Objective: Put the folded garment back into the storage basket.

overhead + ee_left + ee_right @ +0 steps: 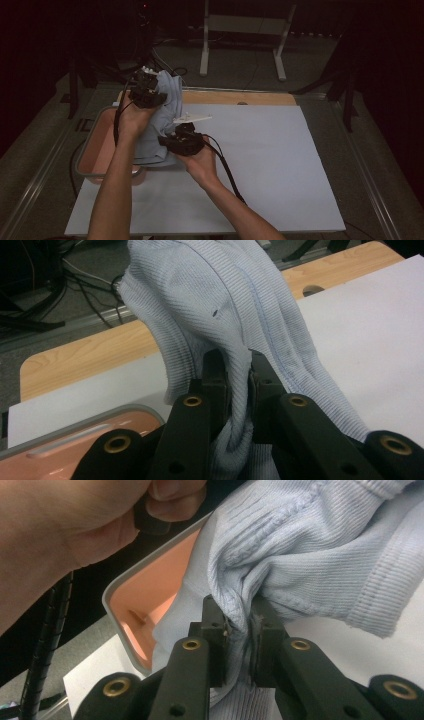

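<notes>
A pale blue ribbed knit garment (165, 115) hangs bunched between both hands, over the right rim of a pink tub (100, 145). My left gripper (150, 92) is the higher one, at the garment's top, shut on a fold of the fabric (235, 315). In its own view its jaws pinch the cloth, gripper (239, 375). My right gripper (182, 140) is lower and nearer, shut on another bunch of the garment (300, 545); the gripper (239, 620) clamps the knit. A white plate (192, 118) sticks out above the right gripper.
The pink tub's grey rim (150, 565) lies at the table's left, beside a large white sheet (260, 160) covering a wooden tabletop (240, 97). A white metal frame (245, 30) stands beyond the table. Cables (227, 170) trail from both grippers.
</notes>
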